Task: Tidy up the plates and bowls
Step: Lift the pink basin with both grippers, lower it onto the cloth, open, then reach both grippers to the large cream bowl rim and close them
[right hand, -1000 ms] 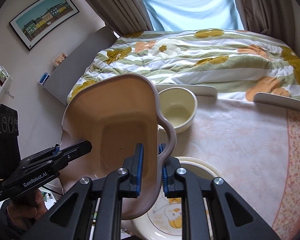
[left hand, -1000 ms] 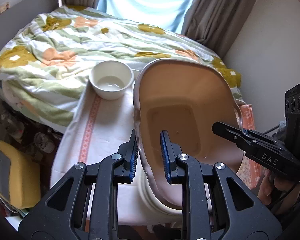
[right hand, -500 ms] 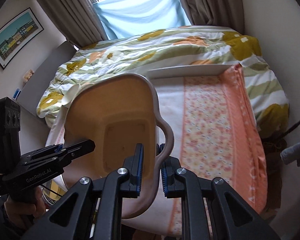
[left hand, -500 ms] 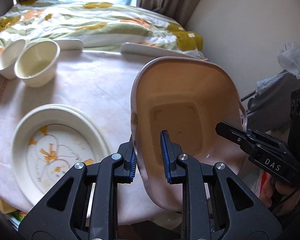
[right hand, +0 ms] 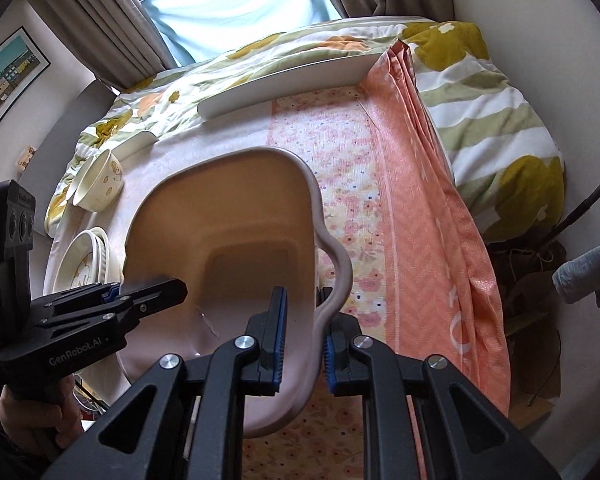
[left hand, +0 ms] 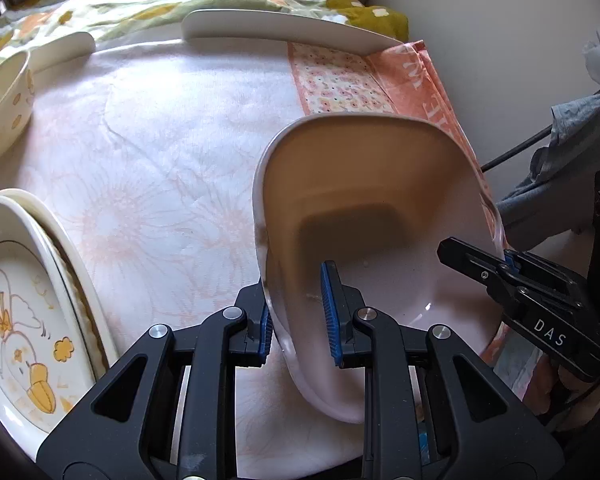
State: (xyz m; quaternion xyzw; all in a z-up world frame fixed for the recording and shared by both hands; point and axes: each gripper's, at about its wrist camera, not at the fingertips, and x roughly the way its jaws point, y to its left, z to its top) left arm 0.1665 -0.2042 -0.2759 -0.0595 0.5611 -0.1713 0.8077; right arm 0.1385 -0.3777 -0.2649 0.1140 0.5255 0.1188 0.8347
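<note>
A large pink plastic basin (left hand: 372, 184) hangs tilted over the right part of the table, held at both sides. My left gripper (left hand: 296, 312) is shut on its left rim. My right gripper (right hand: 304, 332) is shut on the opposite rim, beside the wavy handle. Each gripper also shows in the other's view, the right gripper (left hand: 504, 264) and the left gripper (right hand: 140, 292). Stacked cream plates (left hand: 28, 300) with a yellow drawing lie at the table's left. A cream bowl (left hand: 4, 108) stands farther back on the left, with a second bowl nested behind it in the right wrist view (right hand: 100, 184).
The table carries a white cloth (left hand: 160, 160) with an orange flowered border (right hand: 420, 208) along its right edge. A long white flat piece (left hand: 284, 28) lies at the far edge against a flowered quilt (right hand: 500, 120). A wall, a cable and grey cloth are at the right.
Both grippers have carried the basin to the right across the table and lower. The plates and bowls have slid to the left of the views, and the orange border now lies under the basin.
</note>
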